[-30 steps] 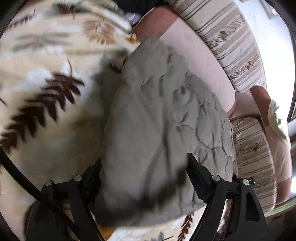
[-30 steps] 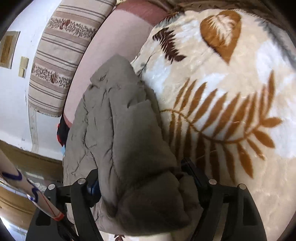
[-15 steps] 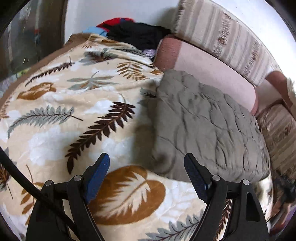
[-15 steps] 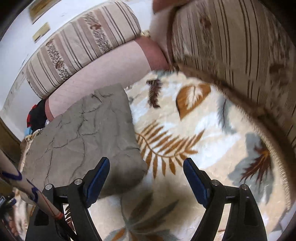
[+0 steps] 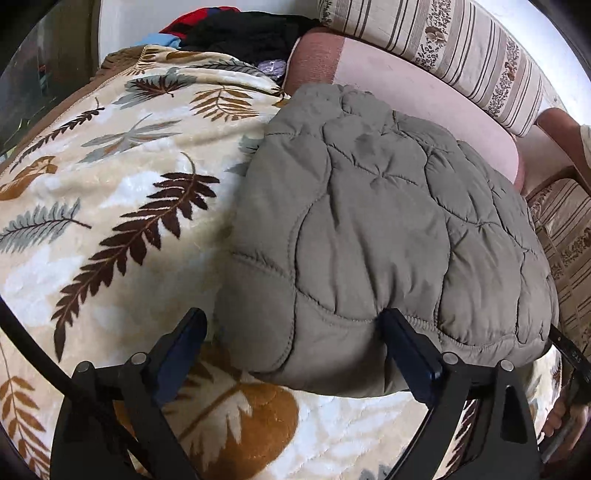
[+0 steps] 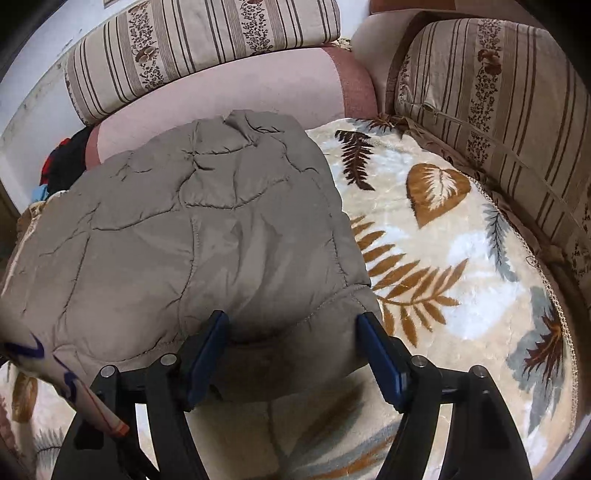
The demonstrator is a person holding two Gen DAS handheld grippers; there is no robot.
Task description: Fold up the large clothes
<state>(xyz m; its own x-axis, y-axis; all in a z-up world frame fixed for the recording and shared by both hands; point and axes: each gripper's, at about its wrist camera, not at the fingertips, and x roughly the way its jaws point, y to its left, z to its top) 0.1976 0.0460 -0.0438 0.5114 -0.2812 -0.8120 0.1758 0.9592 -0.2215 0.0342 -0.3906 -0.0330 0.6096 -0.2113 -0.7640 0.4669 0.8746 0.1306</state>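
Note:
A folded grey-olive quilted jacket lies on a cream blanket with a leaf pattern. My left gripper is at the jacket's near left corner. Its jaws are opening. The right finger digs into the padded edge, and the left finger stands clear over the blanket. My right gripper straddles the near right corner. Its jaws are closing with the thick folded edge between them, and I see no firm pinch.
A pink sofa seat and striped cushions border the blanket. Dark and red clothes are piled at the back. A person's hand is at the left view's right edge. A white stick with blue marks crosses the right view's lower left.
A second ago both grippers straddled the bunched jacket. They then drew back with nothing between the jaws and the jacket lying flat. Now both have come forward to its near edge.

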